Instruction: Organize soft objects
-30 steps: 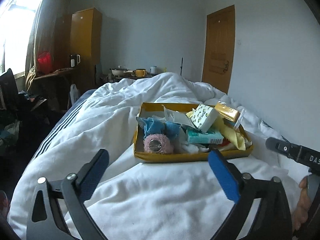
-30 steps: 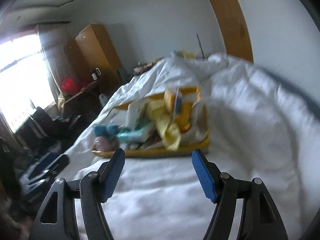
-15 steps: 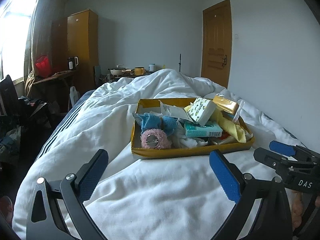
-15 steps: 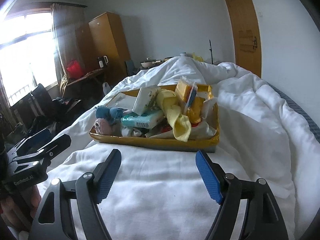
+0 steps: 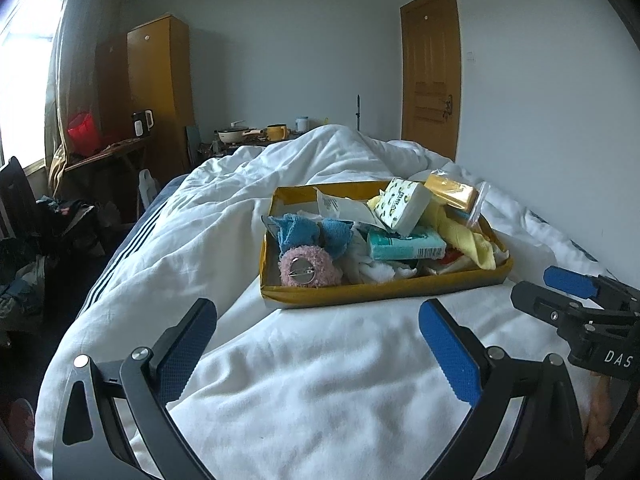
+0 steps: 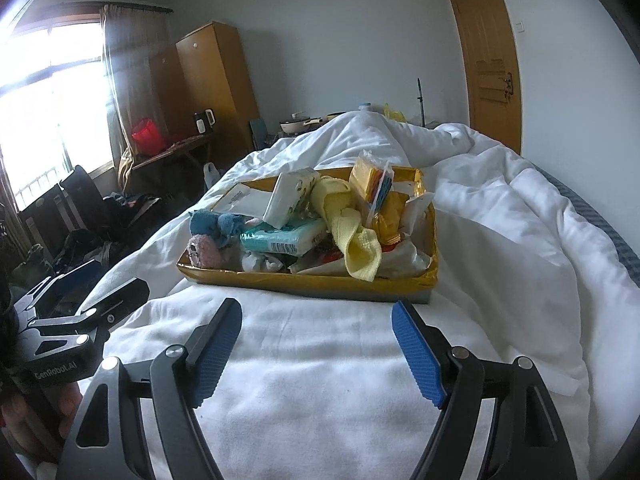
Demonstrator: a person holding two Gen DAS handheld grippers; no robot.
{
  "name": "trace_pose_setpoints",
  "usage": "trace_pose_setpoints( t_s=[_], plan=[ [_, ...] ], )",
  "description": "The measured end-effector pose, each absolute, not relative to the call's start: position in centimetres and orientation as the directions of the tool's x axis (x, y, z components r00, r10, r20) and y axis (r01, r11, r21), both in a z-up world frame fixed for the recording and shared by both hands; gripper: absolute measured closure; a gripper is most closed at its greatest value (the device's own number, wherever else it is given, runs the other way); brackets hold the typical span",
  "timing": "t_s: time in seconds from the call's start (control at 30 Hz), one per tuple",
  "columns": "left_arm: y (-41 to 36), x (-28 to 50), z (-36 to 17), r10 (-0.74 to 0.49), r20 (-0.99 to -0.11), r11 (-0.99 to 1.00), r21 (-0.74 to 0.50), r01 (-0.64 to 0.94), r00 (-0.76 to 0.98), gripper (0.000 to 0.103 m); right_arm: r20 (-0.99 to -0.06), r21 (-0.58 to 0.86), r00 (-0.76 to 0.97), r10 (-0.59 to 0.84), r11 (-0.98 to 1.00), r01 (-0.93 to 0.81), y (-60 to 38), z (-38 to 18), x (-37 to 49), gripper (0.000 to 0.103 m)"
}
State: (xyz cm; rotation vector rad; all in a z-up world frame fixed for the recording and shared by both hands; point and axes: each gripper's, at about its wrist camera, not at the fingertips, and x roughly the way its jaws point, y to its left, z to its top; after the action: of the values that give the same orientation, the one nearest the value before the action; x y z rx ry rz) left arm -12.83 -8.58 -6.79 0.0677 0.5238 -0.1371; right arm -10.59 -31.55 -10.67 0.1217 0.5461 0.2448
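Low in the frame, the left gripper (image 5: pixel 316 344) is hovering agape over the bed (image 5: pixel 320 380). At centre, the tray (image 5: pixel 384 290) is sitting heaped with soft things. The right gripper (image 6: pixel 316 344) is gaping likewise, empty.

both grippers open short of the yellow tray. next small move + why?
Probably ease the right gripper forward toward the yellow cloth. Both it and the left gripper are open, empty, and short of the yellow tray on the white duvet. The cloth lies on top of the pile, draping toward the near rim on the right gripper's side, so it looks like the easiest soft item to pinch first.
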Motion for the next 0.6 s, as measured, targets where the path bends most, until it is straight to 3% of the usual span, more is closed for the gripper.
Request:
trace_pose_setpoints(
  t_s=[0.6],
  plan=[
    [-8.98,-12.45,-7.23,-0.108,-0.525,0.987,0.042,0.153,0.844,0.002,-0.505,0.179,0.823,0.259,0.964,-0.194,-31.79,-10.87,-10.43,0.021]
  ],
)
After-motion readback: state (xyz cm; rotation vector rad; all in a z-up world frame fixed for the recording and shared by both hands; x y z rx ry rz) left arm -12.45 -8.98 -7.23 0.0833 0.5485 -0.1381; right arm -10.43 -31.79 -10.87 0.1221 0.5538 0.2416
